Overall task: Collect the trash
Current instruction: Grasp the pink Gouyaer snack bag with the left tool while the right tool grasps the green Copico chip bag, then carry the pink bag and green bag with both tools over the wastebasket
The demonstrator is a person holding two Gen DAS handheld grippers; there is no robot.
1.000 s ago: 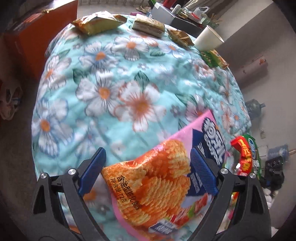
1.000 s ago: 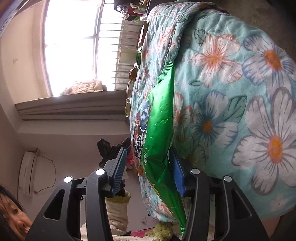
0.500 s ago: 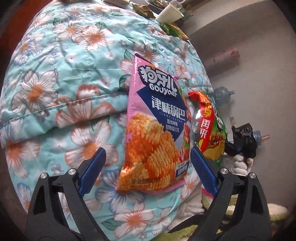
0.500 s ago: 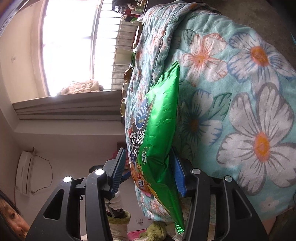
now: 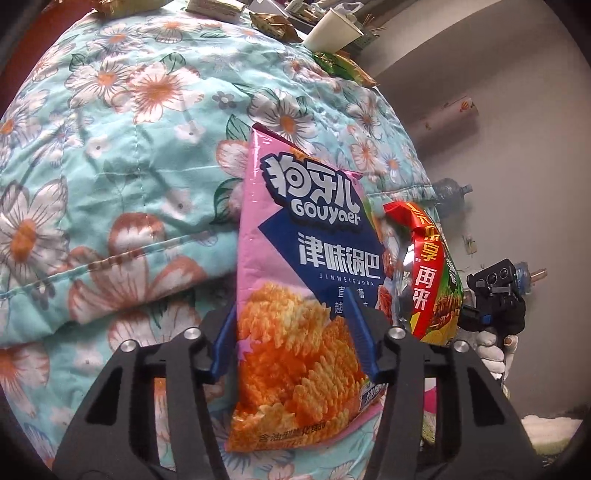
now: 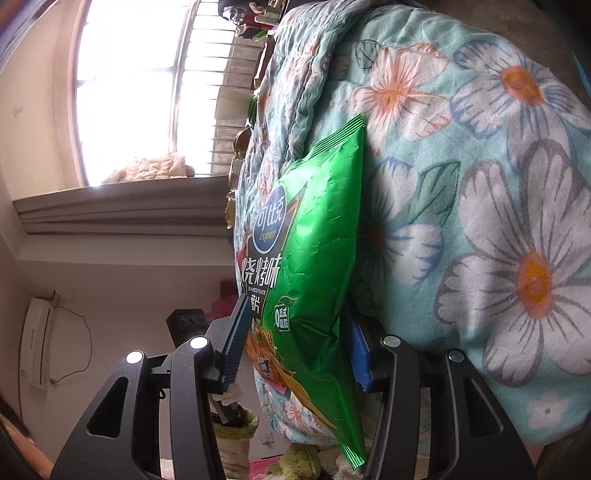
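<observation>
The left gripper [image 5: 293, 338] has just closed its jaws on the pink snack bag [image 5: 295, 295] against the flowered quilt [image 5: 122, 155]. The right gripper [image 6: 297, 350] pinches the green bag [image 6: 314, 266]. Both look light, crinkly and slippery, best held low.

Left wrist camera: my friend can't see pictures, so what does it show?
The left gripper is shut on a pink snack bag against a flowery blue quilt. A green and red bag hangs just beyond, with a paper cup far up the quilt.
</observation>
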